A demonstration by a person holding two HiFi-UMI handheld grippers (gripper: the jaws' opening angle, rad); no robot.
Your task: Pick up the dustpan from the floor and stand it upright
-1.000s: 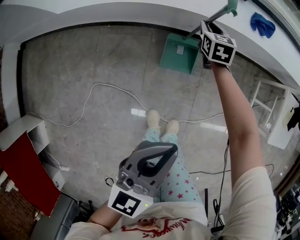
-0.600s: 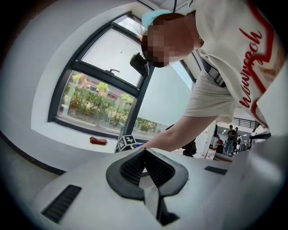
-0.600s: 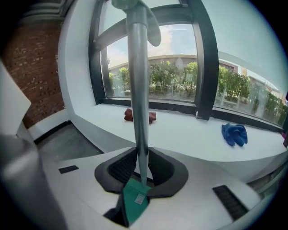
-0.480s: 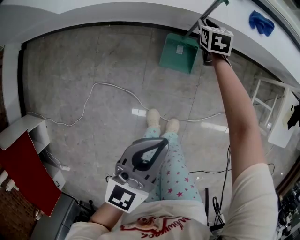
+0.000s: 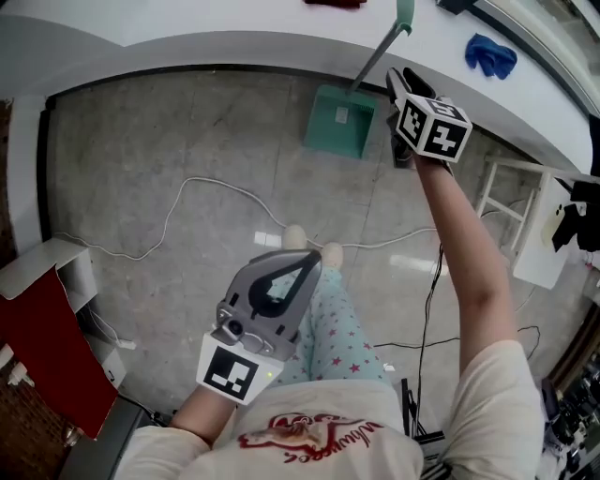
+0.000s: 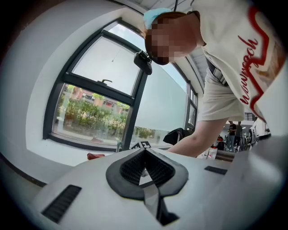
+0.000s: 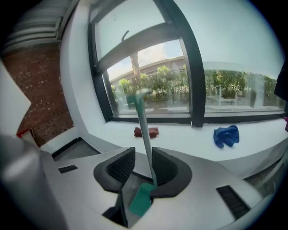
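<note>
The dustpan stands on the floor at the foot of the wall, under the window ledge. Its pan is down and its long axis runs along the handle, which rises at a tilt with the grip end pointing up toward the ledge. It looks propped rather than firmly balanced, so a nudge could slide the pan out on the smooth floor and drop it flat. Your right gripper is the likely cause. Its jaws have just been opening and the handle lines up in the gap, close to one pad but not clamped. Draw straight back without brushing it. Your left gripper hangs well apart near your body, jaws closed on nothing.
</note>
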